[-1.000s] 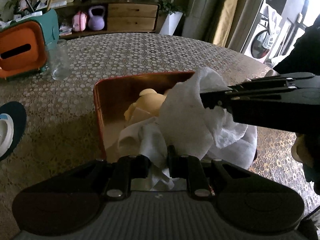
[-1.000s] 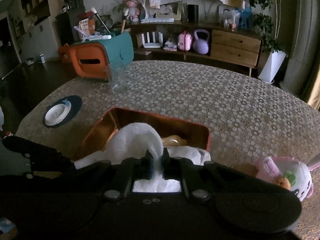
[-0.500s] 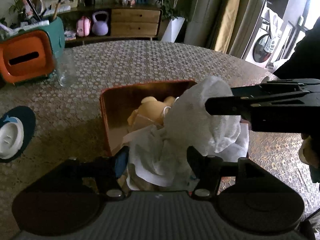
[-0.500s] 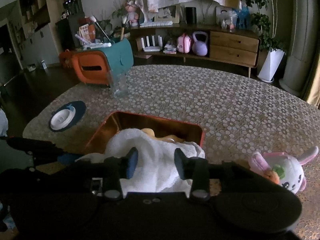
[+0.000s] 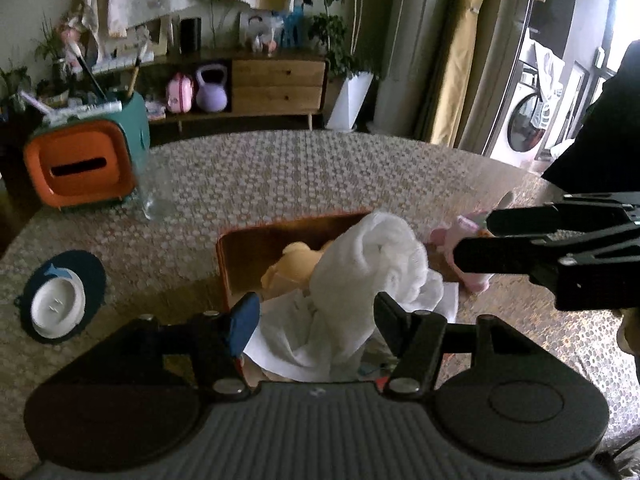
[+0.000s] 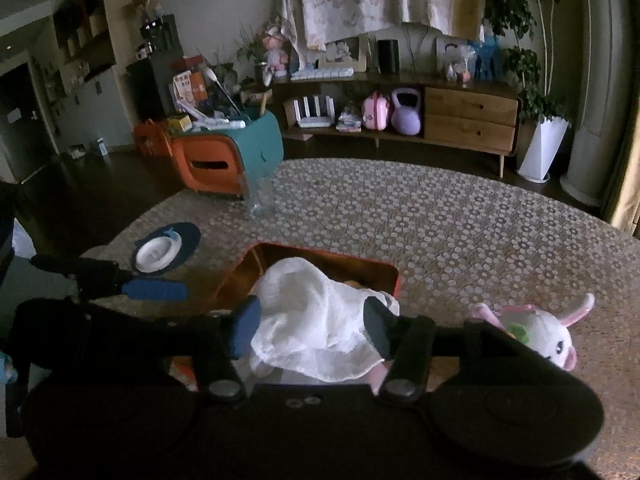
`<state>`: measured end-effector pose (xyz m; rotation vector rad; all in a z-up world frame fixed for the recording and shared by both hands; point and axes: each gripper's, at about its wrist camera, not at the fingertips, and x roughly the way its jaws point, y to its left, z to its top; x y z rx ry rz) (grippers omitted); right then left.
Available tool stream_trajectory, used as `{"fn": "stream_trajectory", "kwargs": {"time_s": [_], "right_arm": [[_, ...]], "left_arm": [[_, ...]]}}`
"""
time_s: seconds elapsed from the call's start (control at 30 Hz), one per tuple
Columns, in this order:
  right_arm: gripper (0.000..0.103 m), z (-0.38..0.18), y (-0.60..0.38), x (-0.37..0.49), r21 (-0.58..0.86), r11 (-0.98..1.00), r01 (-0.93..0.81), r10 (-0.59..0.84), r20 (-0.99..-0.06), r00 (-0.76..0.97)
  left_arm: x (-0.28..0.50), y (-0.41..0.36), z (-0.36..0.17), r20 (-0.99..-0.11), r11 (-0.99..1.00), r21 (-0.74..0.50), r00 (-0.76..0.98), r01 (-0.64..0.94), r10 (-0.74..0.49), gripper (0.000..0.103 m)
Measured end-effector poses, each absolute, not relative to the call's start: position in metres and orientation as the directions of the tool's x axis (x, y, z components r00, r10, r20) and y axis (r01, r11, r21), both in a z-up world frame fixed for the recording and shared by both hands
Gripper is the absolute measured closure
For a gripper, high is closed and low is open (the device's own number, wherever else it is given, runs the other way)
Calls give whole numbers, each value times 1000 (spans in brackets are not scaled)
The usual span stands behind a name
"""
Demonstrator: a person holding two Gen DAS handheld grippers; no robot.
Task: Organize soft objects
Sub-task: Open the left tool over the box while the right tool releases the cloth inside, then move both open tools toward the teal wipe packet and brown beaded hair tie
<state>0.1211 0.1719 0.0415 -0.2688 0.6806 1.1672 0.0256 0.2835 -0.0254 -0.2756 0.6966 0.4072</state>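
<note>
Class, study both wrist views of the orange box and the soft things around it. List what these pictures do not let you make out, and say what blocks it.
- Yellow plush, left wrist view: mostly covered by the white cloth; its shape is unclear.
- Orange box floor, both views: buried under cloth.
- Bunny plush, right wrist view: lower body cut off by the right tool; in the left view that tool hides most of it.
- Items under the cloth's near edge, left view: too dark.
</note>
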Motion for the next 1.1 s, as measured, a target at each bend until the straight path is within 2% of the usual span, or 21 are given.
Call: {"fn": "stream_trajectory", "kwargs": {"time_s": [0.3, 0.33, 0.4, 0.6, 0.73, 0.8, 1.1], "right_arm": [[38, 66, 129, 110, 158, 397, -904, 783, -572, 244], [36, 69, 123, 109, 158, 400, -903, 786, -566, 249], [35, 72, 112, 107, 155, 409, -900, 787, -558, 262], [35, 80, 72, 104, 143, 448, -882, 778, -549, 306], [30, 82, 44, 106, 145, 493, -858, 766, -539, 349], [29, 81, 27, 109, 153, 515, -843, 760, -536, 368], [24, 75, -47, 123, 164, 611, -774, 716, -533, 451]], "left_arm": [[21, 248, 4, -621, 906, -112, 740, -408, 257, 40], [22, 243, 8, -614, 910, -113, 749, -398, 251, 39], [24, 232, 13, -601, 917, -123, 764, -379, 235, 30], [38, 200, 23, -572, 941, -137, 800, -310, 180, 29], [54, 171, 26, -568, 955, -127, 809, -268, 151, 29], [62, 156, 25, -566, 961, -121, 813, -247, 138, 25], [99, 91, 19, -556, 981, -147, 831, -128, 25, 19]]}}
